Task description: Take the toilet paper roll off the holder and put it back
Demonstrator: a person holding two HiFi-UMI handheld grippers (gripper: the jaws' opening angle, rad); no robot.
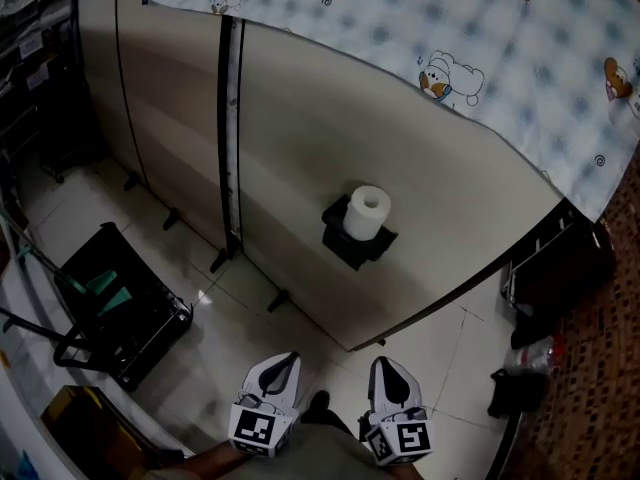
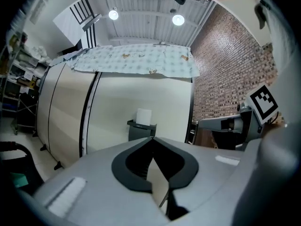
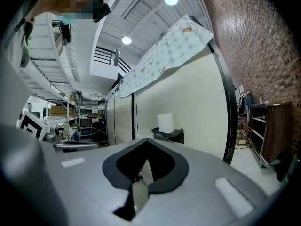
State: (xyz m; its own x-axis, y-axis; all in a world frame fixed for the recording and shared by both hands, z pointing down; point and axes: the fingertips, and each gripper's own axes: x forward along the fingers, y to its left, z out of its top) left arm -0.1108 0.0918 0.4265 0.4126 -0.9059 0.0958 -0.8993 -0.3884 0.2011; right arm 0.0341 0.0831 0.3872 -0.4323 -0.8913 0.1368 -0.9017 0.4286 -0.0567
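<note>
Distance is my first worry: the toilet paper roll [image 1: 366, 211] stands upright on its black holder [image 1: 355, 245], which is fixed partway up the pale partition panel [image 1: 300, 138], and both my grippers hang well short of it, side by side above the tiled floor [image 1: 430, 353]. My left gripper [image 1: 284, 366] has its jaws pressed together with nothing between them, and my right gripper [image 1: 389, 372] is the same, tips meeting and empty. If I arrive like this, closed tips would only poke the roll, and I judge that something so light could topple off the holder and fall to the floor. Opening late beside the panel risks a jaw scraping it. I expect the roll to be soft, so a hard squeeze would crush it, while a weak one would let it slip. I cannot make out how the holder seats it, so a tilted lift might snag.
</note>
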